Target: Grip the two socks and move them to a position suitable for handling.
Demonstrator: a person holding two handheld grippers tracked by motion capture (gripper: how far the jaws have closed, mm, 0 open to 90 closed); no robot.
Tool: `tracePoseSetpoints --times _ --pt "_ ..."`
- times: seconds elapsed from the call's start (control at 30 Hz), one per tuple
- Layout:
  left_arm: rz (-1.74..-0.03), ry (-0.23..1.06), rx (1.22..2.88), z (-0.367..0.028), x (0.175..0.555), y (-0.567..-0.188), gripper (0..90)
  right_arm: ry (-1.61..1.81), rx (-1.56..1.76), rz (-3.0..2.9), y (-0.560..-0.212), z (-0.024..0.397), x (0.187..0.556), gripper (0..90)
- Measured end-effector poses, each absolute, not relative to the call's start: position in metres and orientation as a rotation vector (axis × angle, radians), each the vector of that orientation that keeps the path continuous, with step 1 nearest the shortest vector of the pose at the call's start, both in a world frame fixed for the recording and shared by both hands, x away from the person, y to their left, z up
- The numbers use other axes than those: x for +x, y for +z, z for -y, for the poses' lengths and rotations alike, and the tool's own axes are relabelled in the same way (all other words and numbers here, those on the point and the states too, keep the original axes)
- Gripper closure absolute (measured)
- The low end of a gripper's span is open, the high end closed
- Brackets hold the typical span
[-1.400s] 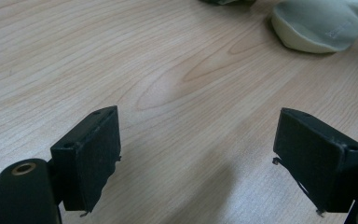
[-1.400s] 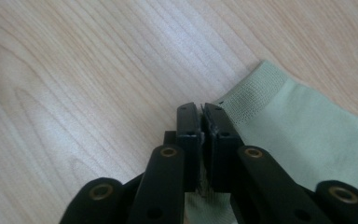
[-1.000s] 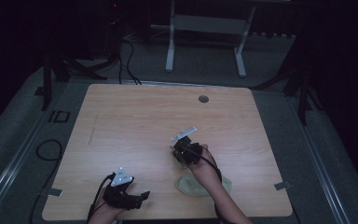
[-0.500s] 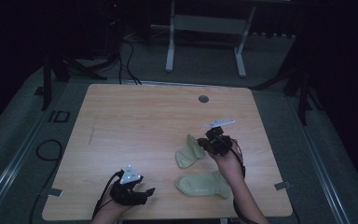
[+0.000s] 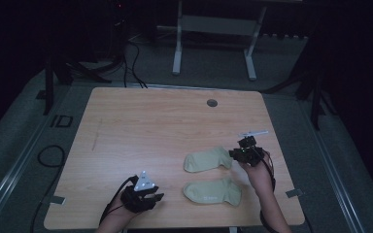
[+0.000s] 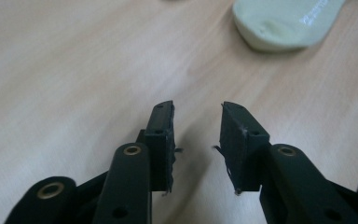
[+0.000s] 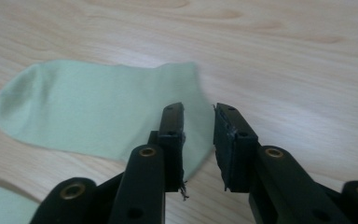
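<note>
Right gripper (image 5: pixel 236 154) sat narrowly parted, empty, at far sock's (image 5: pixel 207 159) cuff; left gripper (image 5: pixel 156 197) parted, empty, near counter's (image 5: pixel 141 126) front edge.

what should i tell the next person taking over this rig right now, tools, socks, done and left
Right tool: open, at the cuff edge of the far sock, gripping nothing.
Left tool: open and empty, low over the table near its front edge, left of the near sock.
Done: both socks lie flat, side by side and apart, toes to the left.
Left: probably pairing or folding them; the far sock's cuff is the closest grab.
</note>
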State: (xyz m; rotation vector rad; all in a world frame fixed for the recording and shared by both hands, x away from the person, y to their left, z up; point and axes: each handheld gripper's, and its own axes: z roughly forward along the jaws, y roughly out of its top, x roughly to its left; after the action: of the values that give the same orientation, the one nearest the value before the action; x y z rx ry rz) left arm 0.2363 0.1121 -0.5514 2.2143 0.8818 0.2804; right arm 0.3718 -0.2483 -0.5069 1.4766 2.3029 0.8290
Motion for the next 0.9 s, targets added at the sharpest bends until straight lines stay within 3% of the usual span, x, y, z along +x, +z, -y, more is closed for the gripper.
tracePoseSetpoints --times 0.1,0.2,0.3,0.63,0.9 --pt "-0.866 0.333 2.218 -0.1 0.25 -0.537 75.7 0.859 1.424 -2.31 -0.5 0.249 0.369 71.6" --pt "-0.854 0.356 2.207 -0.085 0.267 -0.523 83.9 0.847 1.338 -2.367 -0.496 0.241 0.368 86.3" --pt "-0.851 0.379 2.205 -0.066 0.285 -0.514 89.3 0.817 1.284 -2.421 -0.5 0.231 0.373 89.7" --pt "-0.892 0.395 2.297 -0.004 0.332 -0.533 89.2 0.755 1.251 -2.47 -0.527 0.224 0.386 89.7" --pt "-0.91 0.404 2.362 0.006 0.35 -0.552 89.2 0.729 1.296 -2.473 -0.542 0.24 0.375 89.6"
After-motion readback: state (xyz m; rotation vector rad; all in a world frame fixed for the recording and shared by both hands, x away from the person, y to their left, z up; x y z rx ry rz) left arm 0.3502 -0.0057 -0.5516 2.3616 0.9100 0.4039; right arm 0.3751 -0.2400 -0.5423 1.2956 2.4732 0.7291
